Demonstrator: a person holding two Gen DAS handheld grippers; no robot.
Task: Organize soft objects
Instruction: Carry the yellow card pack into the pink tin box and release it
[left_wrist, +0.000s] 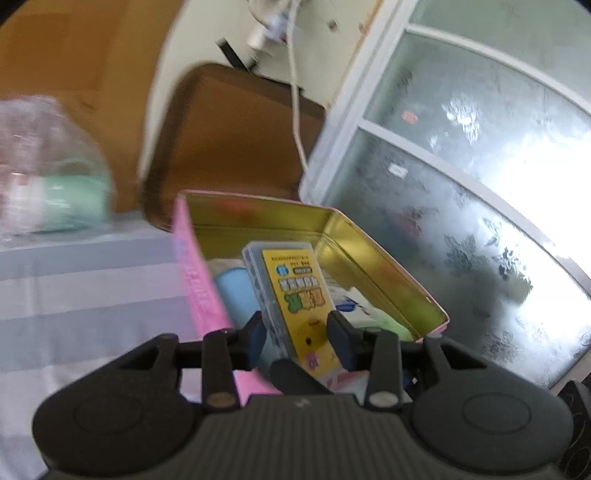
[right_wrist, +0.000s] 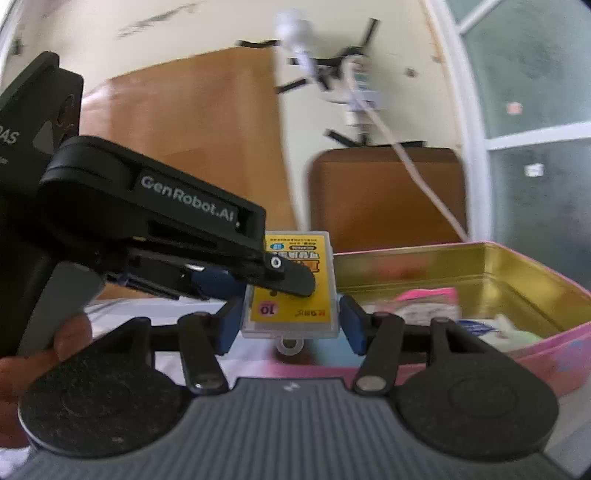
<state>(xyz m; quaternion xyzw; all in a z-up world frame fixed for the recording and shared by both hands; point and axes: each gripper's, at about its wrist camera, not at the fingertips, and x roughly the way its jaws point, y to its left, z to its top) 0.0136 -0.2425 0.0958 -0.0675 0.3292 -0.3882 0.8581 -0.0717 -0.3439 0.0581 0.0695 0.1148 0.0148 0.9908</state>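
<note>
A clear plastic case with a yellow label (left_wrist: 295, 295) is held over an open pink tin with a gold inside (left_wrist: 369, 251). My left gripper (left_wrist: 297, 339) has its blue pads on both sides of the case's near end. In the right wrist view the same case (right_wrist: 291, 291) sits between my right gripper's (right_wrist: 290, 321) blue pads, which touch its sides. The left gripper's black body (right_wrist: 155, 221) reaches in from the left and overlaps the case. The tin (right_wrist: 480, 266) lies to the right with pink and white soft packets (right_wrist: 428, 306) inside.
A clear bottle with a green label (left_wrist: 51, 177) stands at the left on a striped cloth (left_wrist: 92, 288). A brown chair back (left_wrist: 236, 147) and white cable (left_wrist: 295, 103) are behind the tin. A frosted window (left_wrist: 480, 166) is at the right.
</note>
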